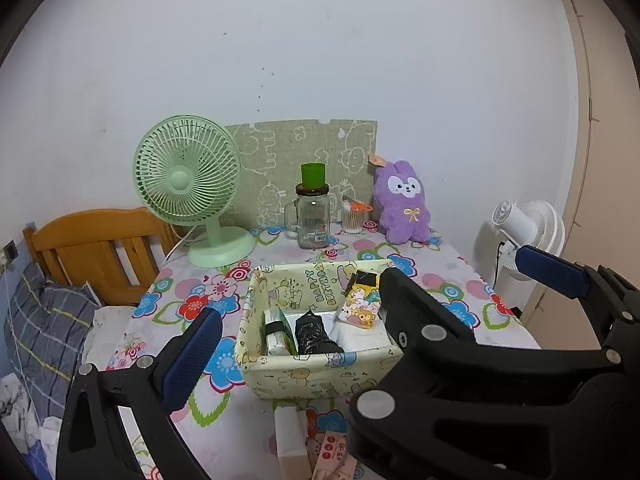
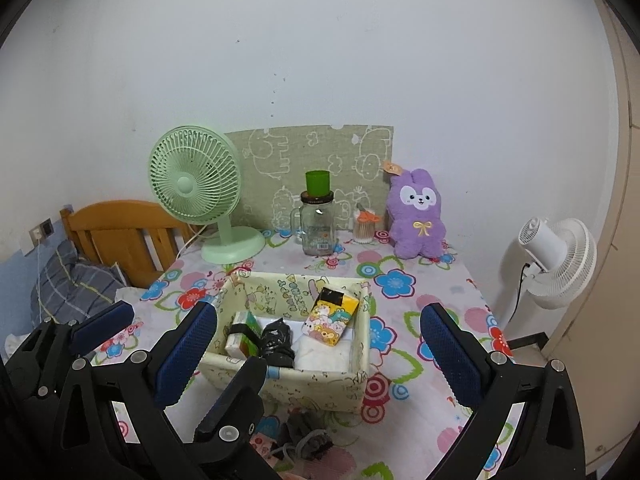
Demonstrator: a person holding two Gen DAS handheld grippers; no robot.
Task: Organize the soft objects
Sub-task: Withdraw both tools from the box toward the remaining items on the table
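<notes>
A cream cartoon-print fabric box (image 1: 312, 376) (image 2: 316, 386) sits mid-table. Inside lie a green-and-white tissue pack (image 2: 239, 336), a black crumpled bag (image 2: 276, 340), white cloth (image 2: 324, 354) and a yellow cartoon tissue pack (image 2: 330, 316) that leans on the far right wall. A purple plush rabbit (image 1: 404, 204) (image 2: 418, 216) stands at the back right. My left gripper (image 1: 320, 314) is open in front of the box; its right finger is hidden behind my right gripper (image 1: 456, 264). In its own view my right gripper (image 2: 316, 310) is open and frames the box, empty.
At the back stand a green desk fan (image 2: 196, 188), a glass jar mug (image 2: 318, 226) with a green cup on top, and a cotton-swab pot (image 2: 365, 230). A dark bundle (image 2: 304, 436) and a white block (image 1: 288, 432) lie before the box. A white floor fan (image 2: 556, 260) and a bed headboard (image 1: 96, 248) flank the table.
</notes>
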